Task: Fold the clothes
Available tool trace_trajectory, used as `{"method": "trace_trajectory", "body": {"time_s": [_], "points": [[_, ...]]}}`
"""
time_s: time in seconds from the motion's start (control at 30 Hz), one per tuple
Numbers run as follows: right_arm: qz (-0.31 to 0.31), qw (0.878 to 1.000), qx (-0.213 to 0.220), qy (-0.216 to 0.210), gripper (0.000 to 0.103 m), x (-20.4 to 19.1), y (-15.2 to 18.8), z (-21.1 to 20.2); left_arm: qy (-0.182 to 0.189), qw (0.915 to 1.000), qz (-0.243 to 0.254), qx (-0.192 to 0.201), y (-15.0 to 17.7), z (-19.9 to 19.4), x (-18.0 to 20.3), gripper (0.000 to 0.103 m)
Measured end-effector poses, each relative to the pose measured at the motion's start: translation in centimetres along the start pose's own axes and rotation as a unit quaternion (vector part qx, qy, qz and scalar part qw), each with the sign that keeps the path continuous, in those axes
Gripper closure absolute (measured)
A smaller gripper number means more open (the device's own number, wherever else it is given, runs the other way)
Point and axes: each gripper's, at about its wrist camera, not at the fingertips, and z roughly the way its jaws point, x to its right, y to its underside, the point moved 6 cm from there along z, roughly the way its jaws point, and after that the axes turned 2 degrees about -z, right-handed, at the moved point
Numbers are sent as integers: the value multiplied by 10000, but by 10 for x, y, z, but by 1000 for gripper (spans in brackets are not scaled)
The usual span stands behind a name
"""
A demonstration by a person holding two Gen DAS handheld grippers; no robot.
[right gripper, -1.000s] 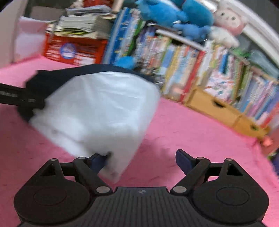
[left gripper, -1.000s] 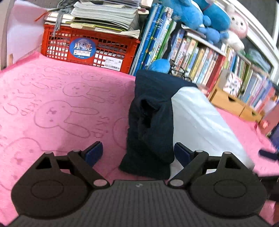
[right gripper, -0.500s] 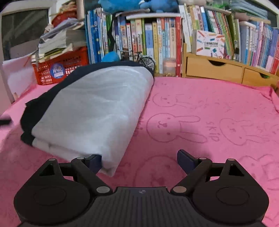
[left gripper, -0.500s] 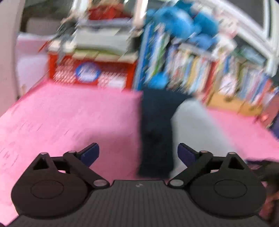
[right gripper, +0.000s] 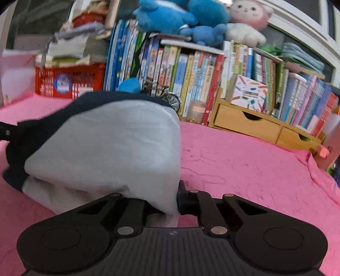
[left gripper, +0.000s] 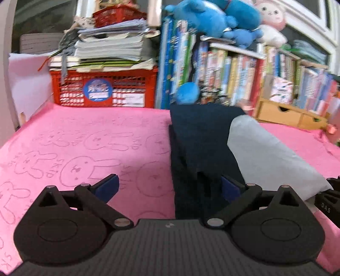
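Observation:
A folded garment, white [right gripper: 110, 146] with a navy part [left gripper: 199, 144], lies on the pink bunny-print cloth [left gripper: 85, 148]. My left gripper [left gripper: 169, 187] is open at the garment's near navy edge; its right finger is partly behind the dark fabric. My right gripper [right gripper: 163, 201] is shut on the white near corner of the garment, and the cloth hides its fingertips. The right gripper's tip [left gripper: 331, 191] shows at the right edge of the left wrist view. The left gripper's tip [right gripper: 6, 132] shows at the far left of the right wrist view.
A red crate [left gripper: 102, 89] stacked with papers stands at the back left. A row of books [right gripper: 191, 70] and wooden drawers [right gripper: 250, 123] line the back. Blue and pink plush toys [right gripper: 191, 19] sit on top. A small bicycle model [right gripper: 167, 96] stands behind the garment.
My right gripper has gone from open to shut on the garment's white corner. My left gripper pulled back and now sits lower at the navy edge, still open.

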Motion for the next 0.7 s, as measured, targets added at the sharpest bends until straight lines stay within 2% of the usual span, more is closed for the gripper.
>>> {"method": "trace_trajectory", "body": {"time_s": [0.1, 0.2, 0.27, 0.37, 0.43, 0.47, 0.5, 0.57, 0.6, 0.67, 0.7], "points": [[-202, 9995, 173, 158, 94, 13, 6, -31, 397, 9992, -60, -10, 2, -15, 9, 1], [-552, 9984, 86, 52, 93, 21, 23, -61, 652, 9978, -72, 123, -1, -30, 20, 2], [-880, 9959, -34, -209, 89, 20, 40, -73, 616, 9977, -104, 273, -5, -36, 24, 2], [-1190, 9904, -138, -684, 73, 17, 61, -89, 389, 9980, -82, 487, -10, -43, 22, 1], [-1008, 9884, 6, -1137, 64, 23, 63, -109, 157, 9988, 7, 471, -10, -41, 17, 1], [-772, 9865, 150, -1437, 61, 28, 59, -120, 68, 9991, 14, 422, -9, -38, 13, 1], [-430, 9833, 349, -1731, 54, 34, 52, -128, 14, 9993, -6, 377, -8, -36, 9, 1], [254, 9782, 709, -1935, 47, 43, 32, -127, -74, 9995, -114, 301, -8, -34, 1, 1], [589, 9743, 879, -1989, 47, 47, 21, -125, -94, 9994, -166, 288, -8, -34, -1, 1], [687, 9776, 839, -1803, 50, 33, 6, -94, -80, 9992, -226, 324, -10, -38, -2, 1], [656, 9808, 765, -1669, 58, 22, 0, -75, -71, 9991, -234, 346, -12, -40, -2, 1]]}}
